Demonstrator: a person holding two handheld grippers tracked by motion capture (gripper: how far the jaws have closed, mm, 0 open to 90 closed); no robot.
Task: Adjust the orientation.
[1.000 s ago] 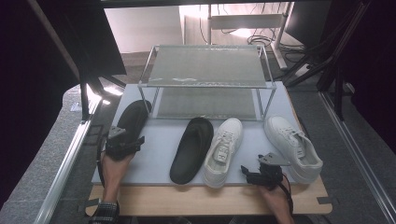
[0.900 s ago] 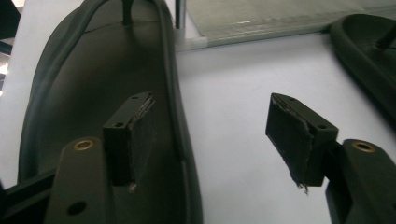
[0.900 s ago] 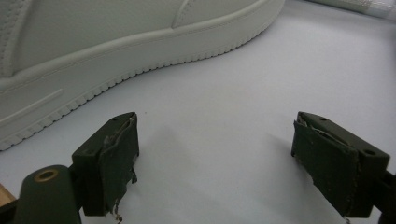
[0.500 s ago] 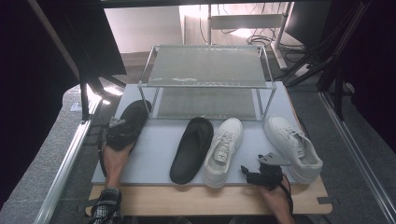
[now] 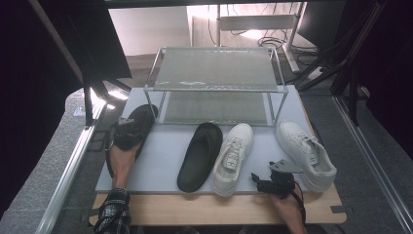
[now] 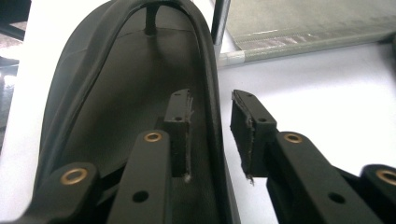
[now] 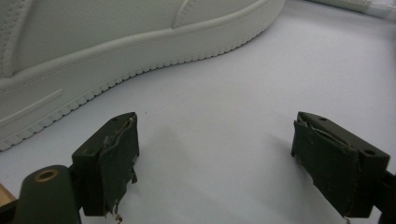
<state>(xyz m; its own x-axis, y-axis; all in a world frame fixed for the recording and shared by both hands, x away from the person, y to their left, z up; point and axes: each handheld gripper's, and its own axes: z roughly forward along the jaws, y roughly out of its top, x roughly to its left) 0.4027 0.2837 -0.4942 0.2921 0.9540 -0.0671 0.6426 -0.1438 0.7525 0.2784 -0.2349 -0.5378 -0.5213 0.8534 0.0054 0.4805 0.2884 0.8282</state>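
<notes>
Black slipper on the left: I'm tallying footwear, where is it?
In the high view the black slipper lies at the mat's left edge, by the rack's left leg, left gripper straddling its rim.

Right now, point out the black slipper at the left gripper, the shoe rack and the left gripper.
black slipper (image 6: 121, 93), left gripper view, insole.
shoe rack (image 5: 214, 68), high view, top shelf.
left gripper (image 6: 210, 116), left gripper view, between its fingertips.

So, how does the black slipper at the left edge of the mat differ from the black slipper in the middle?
The left black slipper lies beside the rack's corner post, and the left tool straddles its side rim, its jaws just closing. The middle black slipper lies untouched beside a white sneaker. The left one points toward the rack at a stronger slant; the middle one shows its full length. Both are black, flat and rest on the grey mat.
</notes>
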